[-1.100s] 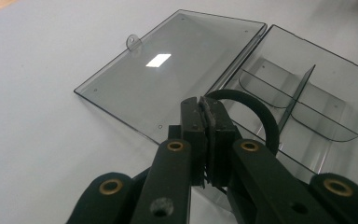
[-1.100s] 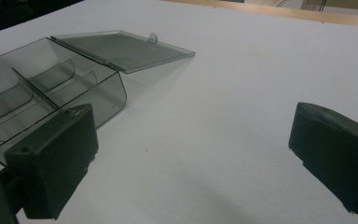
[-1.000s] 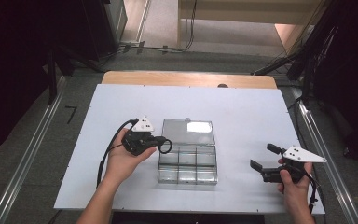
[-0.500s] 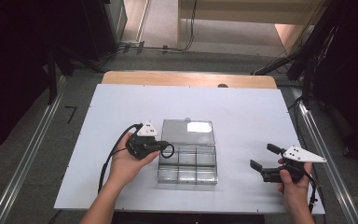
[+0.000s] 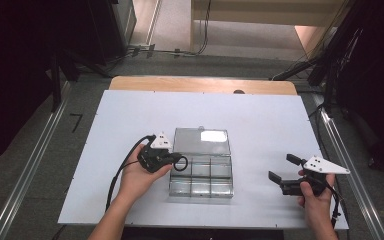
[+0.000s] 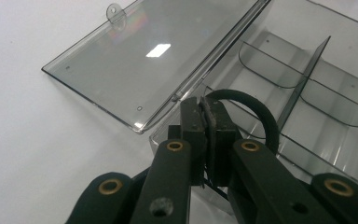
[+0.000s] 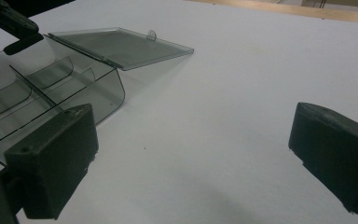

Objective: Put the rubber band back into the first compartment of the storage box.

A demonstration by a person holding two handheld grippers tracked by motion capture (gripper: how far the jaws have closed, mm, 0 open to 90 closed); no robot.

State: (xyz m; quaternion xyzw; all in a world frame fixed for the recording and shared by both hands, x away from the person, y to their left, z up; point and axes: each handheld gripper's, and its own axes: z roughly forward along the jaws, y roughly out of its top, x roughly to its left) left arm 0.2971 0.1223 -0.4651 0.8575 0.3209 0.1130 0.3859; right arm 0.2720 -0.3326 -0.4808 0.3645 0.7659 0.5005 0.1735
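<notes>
Firmly pinched black rubber ring (image 6: 256, 109) hangs over clear, smooth plastic organiser (image 5: 201, 172)

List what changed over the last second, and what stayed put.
The left tool, shut on a black ring, moved right from the table beside the clear box to its left edge, so the ring hangs over a compartment. Nothing was let go. The box, its open lid and the open right tool stayed where they were.

You're looking at one clear compartment box (image 5: 201, 172) sitting open on one white table (image 5: 260, 120), one black rubber ring (image 6: 256, 114), and you're holding two grippers, left gripper (image 5: 172, 159) and right gripper (image 5: 283, 167).
</notes>
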